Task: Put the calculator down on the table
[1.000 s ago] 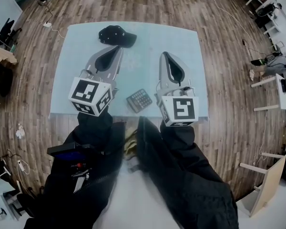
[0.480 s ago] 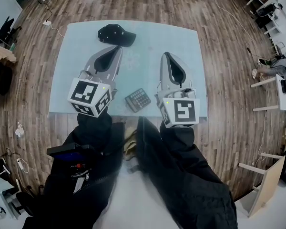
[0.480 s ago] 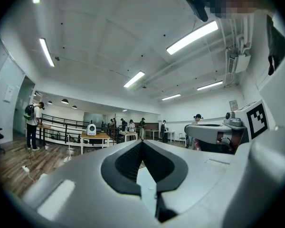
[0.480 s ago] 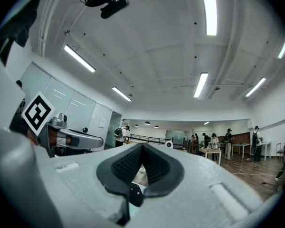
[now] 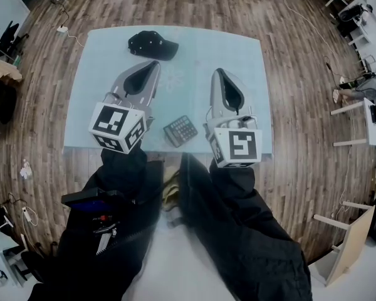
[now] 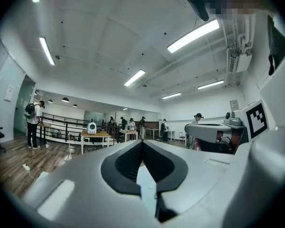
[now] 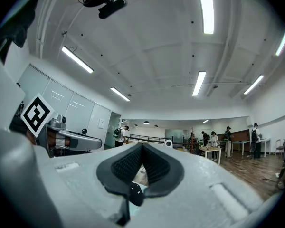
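Note:
A dark calculator (image 5: 181, 131) lies flat on the pale blue table (image 5: 94, 61), near its front edge, between my two hands. My left gripper (image 5: 155, 63) hovers left of it, pointing away from me, jaws shut with nothing in them (image 6: 141, 141). My right gripper (image 5: 217, 72) hovers just right of the calculator, also shut and empty (image 7: 142, 146). Neither gripper touches the calculator. Both gripper views look level across the room, so the calculator does not show in them.
A black cap (image 5: 153, 45) lies at the table's far edge, beyond the left gripper. Wooden floor surrounds the table, with cables and furniture at the room's sides. People stand by distant tables (image 6: 96, 135) in the gripper views.

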Available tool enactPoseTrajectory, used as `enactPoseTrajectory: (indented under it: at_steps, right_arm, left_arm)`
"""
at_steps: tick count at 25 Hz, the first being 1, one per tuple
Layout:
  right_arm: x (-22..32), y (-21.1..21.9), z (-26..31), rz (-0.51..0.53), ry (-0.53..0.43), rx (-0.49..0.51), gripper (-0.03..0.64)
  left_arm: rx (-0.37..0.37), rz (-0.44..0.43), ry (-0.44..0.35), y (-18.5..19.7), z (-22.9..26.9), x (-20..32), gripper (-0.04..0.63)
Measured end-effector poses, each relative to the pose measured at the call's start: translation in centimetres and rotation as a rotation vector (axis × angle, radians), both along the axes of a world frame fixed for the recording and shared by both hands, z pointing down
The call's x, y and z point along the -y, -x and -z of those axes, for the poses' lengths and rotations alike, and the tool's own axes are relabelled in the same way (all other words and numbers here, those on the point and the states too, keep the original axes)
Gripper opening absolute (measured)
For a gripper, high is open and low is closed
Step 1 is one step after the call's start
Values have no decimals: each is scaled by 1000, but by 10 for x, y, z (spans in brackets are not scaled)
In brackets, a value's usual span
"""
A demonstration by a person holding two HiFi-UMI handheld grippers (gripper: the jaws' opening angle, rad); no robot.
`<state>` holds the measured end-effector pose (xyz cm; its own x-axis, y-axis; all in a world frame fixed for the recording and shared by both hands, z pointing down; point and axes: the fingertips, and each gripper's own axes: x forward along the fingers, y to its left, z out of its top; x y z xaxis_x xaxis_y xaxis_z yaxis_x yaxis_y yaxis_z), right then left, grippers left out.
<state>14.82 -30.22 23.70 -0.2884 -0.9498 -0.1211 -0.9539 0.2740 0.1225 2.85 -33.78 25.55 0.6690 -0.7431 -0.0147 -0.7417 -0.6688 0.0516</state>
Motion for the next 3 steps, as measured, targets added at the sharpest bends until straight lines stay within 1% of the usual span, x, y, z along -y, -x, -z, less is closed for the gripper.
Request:
enactPoseTrajectory:
  at_steps: [3]
  right_arm:
    - [1, -2, -3, 1, 7, 12, 0]
  left_arm:
    - [3, -4, 6, -3, -2, 1, 2]
